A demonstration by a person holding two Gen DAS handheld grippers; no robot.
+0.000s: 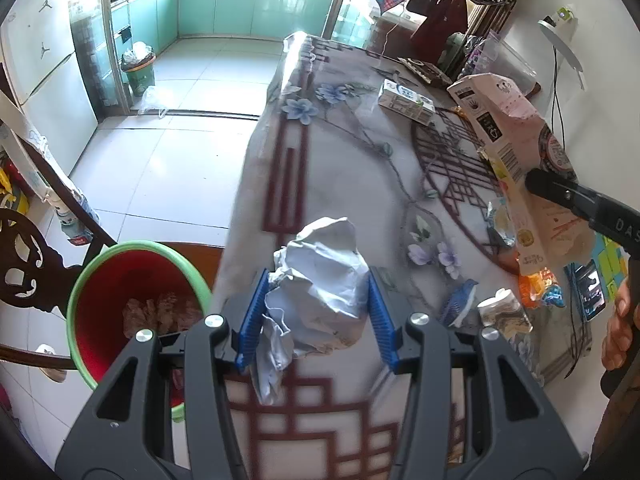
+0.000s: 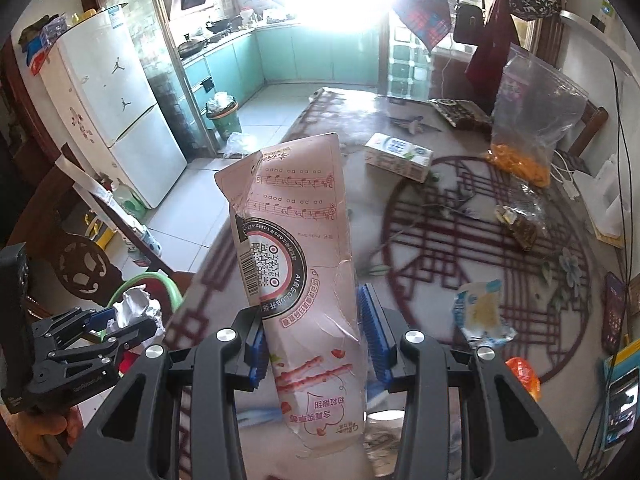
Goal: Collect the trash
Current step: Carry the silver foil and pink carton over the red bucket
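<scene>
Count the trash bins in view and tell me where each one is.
2. A red bin with a green rim stands on the floor beside the table; a green bin stands at the kitchen doorway. Others may be hidden.

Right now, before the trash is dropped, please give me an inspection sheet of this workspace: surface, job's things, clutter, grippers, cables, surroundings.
Surface: table under a floral, lattice-print cloth.
Job's things: crumpled paper in the left gripper; pink snack box in the right gripper; red bin with a green rim on the floor beside the table, some trash already inside.
Clutter: milk carton, zip bag with orange contents, torn wrappers, phone.
Grippers: both shut on their items.
Cables: white cable at the table's far right.
Surroundings: fridge, teal kitchen cabinets, second green bin, carved wooden chair.
</scene>
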